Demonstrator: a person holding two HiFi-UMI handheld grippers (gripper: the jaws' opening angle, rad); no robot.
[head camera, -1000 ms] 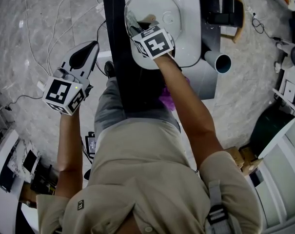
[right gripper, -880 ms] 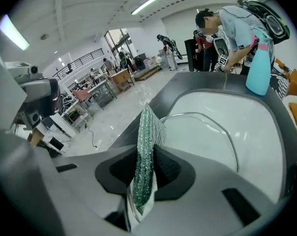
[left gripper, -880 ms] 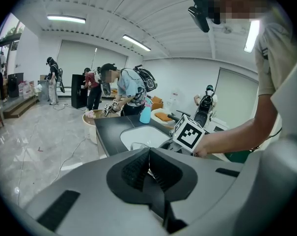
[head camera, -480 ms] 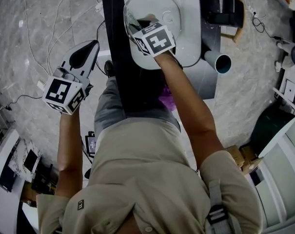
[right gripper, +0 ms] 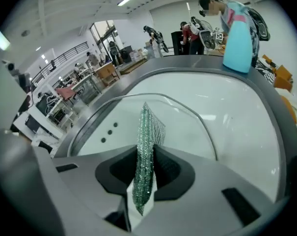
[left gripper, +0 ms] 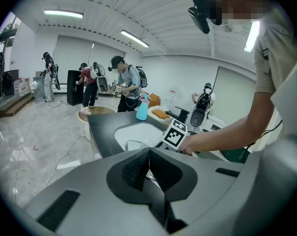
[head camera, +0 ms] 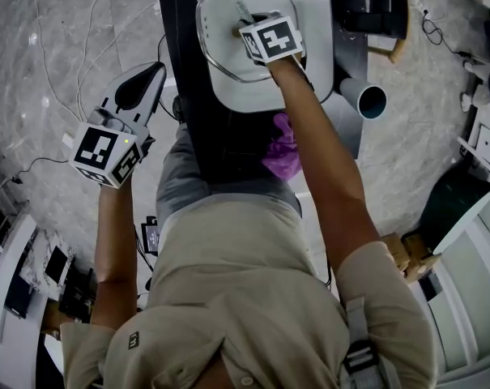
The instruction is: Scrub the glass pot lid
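Observation:
The glass pot lid [head camera: 220, 51] lies in the white sink [head camera: 319, 51], its metal rim showing as a ring. My right gripper [head camera: 249, 27] is over the lid, shut on a green glittery scrub pad [right gripper: 148, 132] that sticks out past the jaws. In the right gripper view the lid's rim [right gripper: 197, 113] arcs just ahead of the pad. My left gripper [head camera: 146, 78] hangs to the left of the black counter, away from the sink, shut with nothing in it [left gripper: 149, 162].
A black counter [head camera: 176, 23] frames the sink. A light blue bottle [right gripper: 239, 41] stands on the sink's far edge. A purple cloth [head camera: 282, 157] lies near my waist and a grey tube [head camera: 366, 102] sits right of the sink. Cables trail on the floor; people stand beyond.
My right gripper has pushed farther away from me across the lid with the scrub pad. The lid has shifted slightly left in the sink. The left gripper has stayed put.

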